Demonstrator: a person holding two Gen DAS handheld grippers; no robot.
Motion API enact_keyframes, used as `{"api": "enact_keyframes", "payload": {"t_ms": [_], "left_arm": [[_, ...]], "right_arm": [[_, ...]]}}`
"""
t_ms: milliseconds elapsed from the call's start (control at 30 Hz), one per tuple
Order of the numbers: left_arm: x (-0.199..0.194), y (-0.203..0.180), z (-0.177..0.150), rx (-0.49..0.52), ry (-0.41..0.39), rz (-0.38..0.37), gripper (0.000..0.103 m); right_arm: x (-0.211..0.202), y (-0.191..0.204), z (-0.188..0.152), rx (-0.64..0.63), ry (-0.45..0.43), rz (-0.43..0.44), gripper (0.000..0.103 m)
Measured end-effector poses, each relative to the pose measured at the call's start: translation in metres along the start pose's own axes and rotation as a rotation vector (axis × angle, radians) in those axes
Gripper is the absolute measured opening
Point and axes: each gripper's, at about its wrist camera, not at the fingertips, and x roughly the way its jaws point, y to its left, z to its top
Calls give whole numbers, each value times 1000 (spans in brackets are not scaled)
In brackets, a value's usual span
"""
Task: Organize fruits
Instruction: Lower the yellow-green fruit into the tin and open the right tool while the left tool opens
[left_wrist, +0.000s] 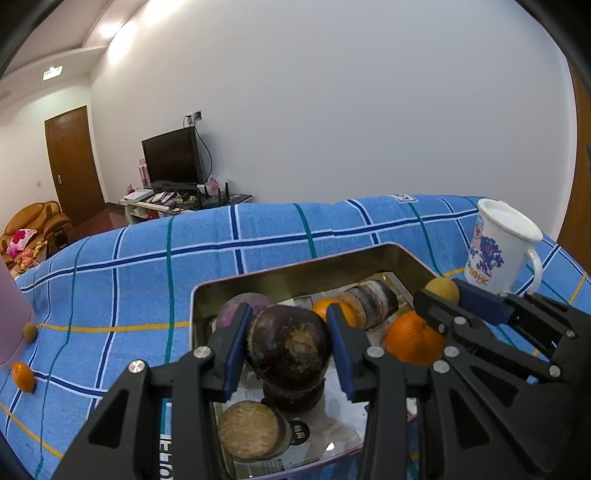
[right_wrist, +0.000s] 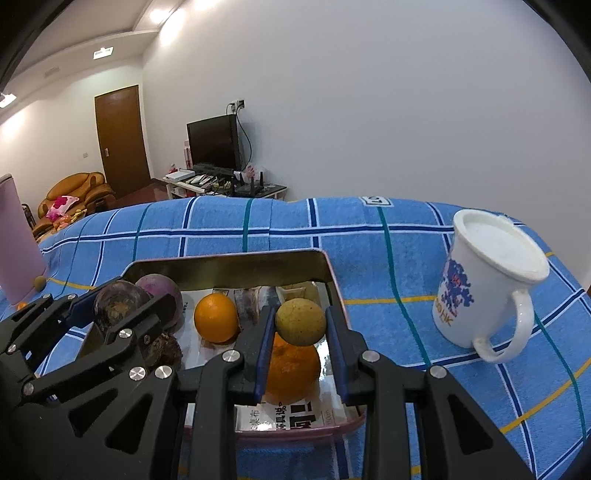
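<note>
A metal tray (left_wrist: 295, 275) (right_wrist: 229, 264) lies on the blue checked cloth and holds oranges (left_wrist: 413, 341) (right_wrist: 216, 317), dark purple fruits and cut round pieces. My left gripper (left_wrist: 286, 341) (right_wrist: 118, 306) is shut on a dark purple fruit (left_wrist: 290, 343) (right_wrist: 116, 302), held just above the tray. My right gripper (right_wrist: 300, 321) (left_wrist: 439, 291) is shut on a small yellow-green fruit (right_wrist: 300, 321) (left_wrist: 443, 290) over the tray's right side, above an orange (right_wrist: 293, 367).
A white mug (right_wrist: 487, 280) (left_wrist: 498, 247) with a blue print stands right of the tray. At the left a pink container (right_wrist: 16, 243) stands on the cloth, with a small orange fruit (left_wrist: 23, 376) and a small brownish fruit (left_wrist: 29, 330) (right_wrist: 40, 282) beside it.
</note>
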Motion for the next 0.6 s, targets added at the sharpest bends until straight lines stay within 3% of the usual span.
{"api": "enact_keyframes", "payload": {"t_ms": [600], "left_arm": [[1, 2, 0, -12, 7, -2, 43]], "right_arm": [[12, -1, -2, 21, 49, 58, 30]]}}
